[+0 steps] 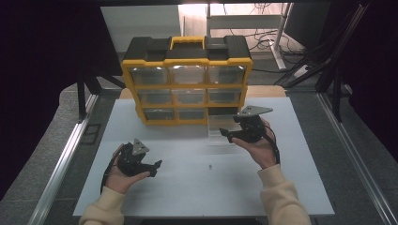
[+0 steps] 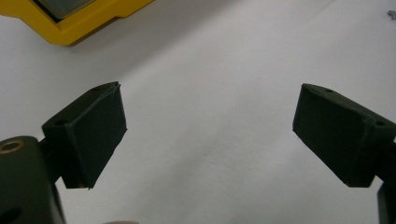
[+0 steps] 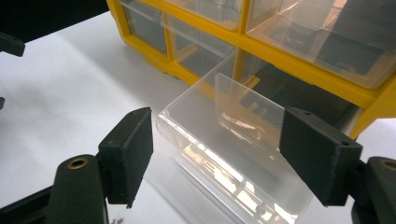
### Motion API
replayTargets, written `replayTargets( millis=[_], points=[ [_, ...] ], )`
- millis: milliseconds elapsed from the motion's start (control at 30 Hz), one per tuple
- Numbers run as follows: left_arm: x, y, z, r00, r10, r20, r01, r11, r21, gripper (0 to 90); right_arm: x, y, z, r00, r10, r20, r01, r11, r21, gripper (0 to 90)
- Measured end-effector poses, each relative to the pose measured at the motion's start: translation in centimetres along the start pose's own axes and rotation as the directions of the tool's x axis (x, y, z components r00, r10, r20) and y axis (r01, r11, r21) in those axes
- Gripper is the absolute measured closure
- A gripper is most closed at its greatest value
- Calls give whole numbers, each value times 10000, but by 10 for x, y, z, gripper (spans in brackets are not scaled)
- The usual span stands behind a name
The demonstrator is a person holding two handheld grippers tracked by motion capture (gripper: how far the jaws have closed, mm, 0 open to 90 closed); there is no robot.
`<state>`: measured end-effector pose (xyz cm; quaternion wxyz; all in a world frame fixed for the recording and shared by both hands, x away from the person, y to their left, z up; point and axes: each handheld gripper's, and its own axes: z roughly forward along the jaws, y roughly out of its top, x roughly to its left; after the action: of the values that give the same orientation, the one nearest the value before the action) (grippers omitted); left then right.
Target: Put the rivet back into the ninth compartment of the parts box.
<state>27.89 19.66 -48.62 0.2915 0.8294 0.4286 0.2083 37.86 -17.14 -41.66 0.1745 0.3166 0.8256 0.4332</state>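
Observation:
A yellow and black drawer cabinet (image 1: pixel 187 77) stands at the back of the white table (image 1: pixel 187 187). Its bottom right slot (image 1: pixel 223 111) is dark and open. In front of that slot a clear plastic drawer (image 1: pixel 218 132) sits on the table. My right gripper (image 1: pixel 230 127) is at the drawer's right side. In the right gripper view the drawer (image 3: pixel 233 158) lies between the wide-open jaws of the right gripper (image 3: pixel 215 140), and neither pad touches it. My left gripper (image 1: pixel 155 168) hovers open over bare table at the near left, its jaws (image 2: pixel 210 121) holding nothing.
A tiny screw (image 1: pixel 210 165) lies on the table between the two hands. The cabinet's other clear drawers (image 3: pixel 299 28) are pushed in. The cabinet's yellow corner (image 2: pixel 70 28) is near the left gripper. Metal rails run along both table sides.

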Motion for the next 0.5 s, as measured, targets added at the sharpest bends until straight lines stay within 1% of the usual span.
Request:
replayTargets(
  millis=[67,100,200,267,333,433,500],
  points=[
    [0,0,0,10000,-23,0,23,10000,-40,102,1,-1,-3,10000,-43,33,43,10000,-27,265],
    [0,0,0,10000,-53,-5,53,10000,-49,102,2,-2,-5,9999,-50,114,52,9999,-137,276],
    [0,0,0,10000,20,3,-20,10000,9,102,2,-4,-10,9999,56,148,-51,9995,-320,282],
    [0,0,-1,10000,30,-15,-30,10000,-35,102,5,-6,-13,9999,126,85,-123,9992,-391,283],
    [0,0,-1,10000,13,-35,-13,10000,-35,102,6,-7,-15,10000,39,83,-35,9991,-421,284],
    [0,0,1,10000,46,-55,-45,10000,75,101,9,-10,-19,10000,42,-9,-42,9989,-461,285],
    [0,-1,1,10000,17,-31,-17,10000,63,101,10,-11,-21,10000,37,-21,-38,9989,-465,285]
  ],
)
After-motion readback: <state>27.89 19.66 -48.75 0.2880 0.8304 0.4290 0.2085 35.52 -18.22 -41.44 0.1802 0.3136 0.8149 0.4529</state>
